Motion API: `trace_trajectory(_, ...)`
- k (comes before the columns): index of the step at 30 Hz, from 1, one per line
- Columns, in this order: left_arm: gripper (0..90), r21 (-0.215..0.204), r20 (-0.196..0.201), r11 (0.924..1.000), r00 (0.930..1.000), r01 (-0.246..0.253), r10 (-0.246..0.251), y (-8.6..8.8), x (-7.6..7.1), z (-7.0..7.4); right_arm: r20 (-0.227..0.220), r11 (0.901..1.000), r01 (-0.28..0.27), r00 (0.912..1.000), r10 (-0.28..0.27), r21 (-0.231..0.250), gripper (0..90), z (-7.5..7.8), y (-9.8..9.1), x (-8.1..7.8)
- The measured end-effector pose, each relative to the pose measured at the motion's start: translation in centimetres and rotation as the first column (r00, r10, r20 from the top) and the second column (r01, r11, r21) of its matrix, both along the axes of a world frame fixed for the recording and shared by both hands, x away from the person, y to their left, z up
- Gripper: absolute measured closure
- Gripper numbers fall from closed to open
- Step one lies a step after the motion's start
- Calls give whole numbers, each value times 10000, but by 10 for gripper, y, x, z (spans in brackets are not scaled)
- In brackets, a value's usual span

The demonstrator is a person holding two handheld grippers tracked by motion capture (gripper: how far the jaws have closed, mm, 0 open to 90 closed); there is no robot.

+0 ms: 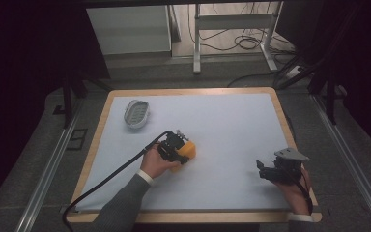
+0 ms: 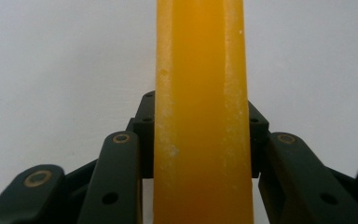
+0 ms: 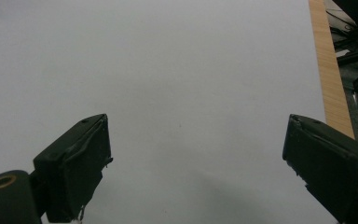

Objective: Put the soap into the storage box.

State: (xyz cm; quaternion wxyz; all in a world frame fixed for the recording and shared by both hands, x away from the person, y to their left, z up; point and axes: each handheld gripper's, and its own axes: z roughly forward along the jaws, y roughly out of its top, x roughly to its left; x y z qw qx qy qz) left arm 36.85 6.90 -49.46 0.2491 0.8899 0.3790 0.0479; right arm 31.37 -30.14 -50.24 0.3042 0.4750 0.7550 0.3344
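An orange bar (image 1: pixel 189 150) lies on the white table sheet (image 1: pixel 232 125), left of the middle. My left gripper (image 1: pixel 178 149) is shut on it, held by a hand that comes in from the lower left. In the left gripper view the orange bar (image 2: pixel 203 116) stands upright between the two black fingers (image 2: pixel 144 119), which press on both its sides. My right gripper (image 1: pixel 264 172) hovers near the front right of the sheet. In its own view the right gripper (image 3: pixel 196 154) is open, with bare white sheet between the jaws.
A grey oval ribbed dish (image 1: pixel 136 114) sits at the back left of the sheet. The wooden table rim (image 3: pixel 328 70) runs along the right side. A black cable (image 1: pixel 111 174) trails from the left gripper over the front left edge.
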Motion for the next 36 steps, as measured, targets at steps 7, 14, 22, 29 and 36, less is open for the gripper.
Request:
trace_trajectory(7,612,-403,203,9992,9998,48,-40,8,-1,14,105,10000,93,9999,-93,-19,79,1,-2,0)
trace_trajectory(14,612,-849,477,9964,9988,-23,63,20,-4,31,50,9999,168,9998,-168,8,79,0,-3,0)
trace_trajectory(22,612,-1015,676,9946,9973,-209,279,32,-4,42,72,9997,236,9997,-236,11,79,1,-3,0)
trace_trajectory(29,612,-1076,693,9933,9963,-433,509,48,-3,47,35,9994,332,9994,-332,56,79,0,-3,0)
trace_trajectory(36,612,-1131,822,9915,9939,-640,735,61,-3,53,53,9994,344,9994,-344,21,79,1,-2,0)
